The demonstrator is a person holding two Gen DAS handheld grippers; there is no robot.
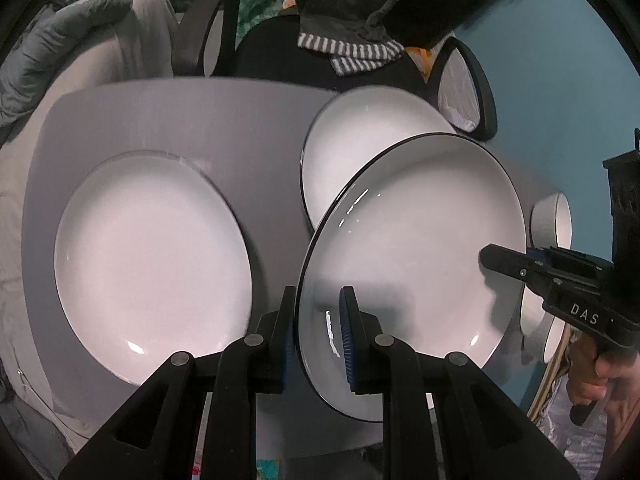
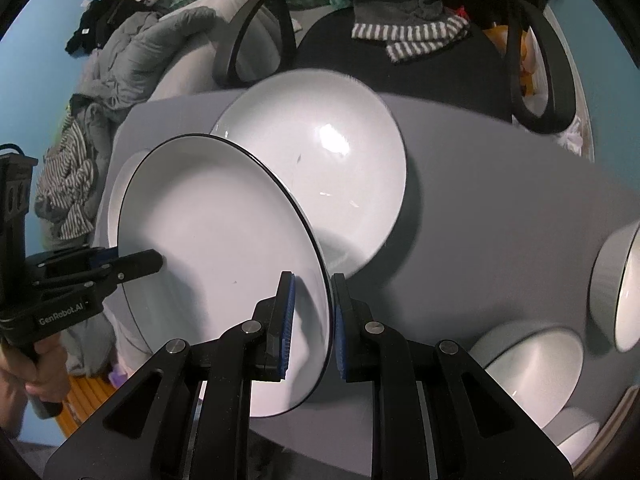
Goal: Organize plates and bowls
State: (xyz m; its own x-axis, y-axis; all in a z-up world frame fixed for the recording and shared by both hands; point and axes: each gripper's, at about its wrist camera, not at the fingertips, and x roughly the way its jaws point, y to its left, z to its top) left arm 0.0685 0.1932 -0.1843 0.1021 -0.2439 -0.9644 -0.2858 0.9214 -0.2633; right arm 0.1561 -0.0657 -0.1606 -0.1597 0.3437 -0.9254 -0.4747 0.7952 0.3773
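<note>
Both the left gripper (image 1: pixel 318 320) and right gripper (image 2: pixel 312 320) are clamping nearly closed jaws on one black-rimmed plate (image 1: pixel 420 248), carrying it above the surface (image 1: pixel 160 120), while two plates and several bowls (image 2: pixel 532 368) are still waiting unstacked.

Held plate (image 1: pixel 416 240) above table (image 1: pixel 160 120)

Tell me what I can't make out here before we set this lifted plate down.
- Table under the lifted plate: hidden by the plate in both wrist views.
- Plate behind it: near part covered by the lifted plate.
- Bowls at the right: cut off by the right wrist view's edge; their number is unclear.
- Left plate: near rim hidden by the left hand-held gripper.
</note>
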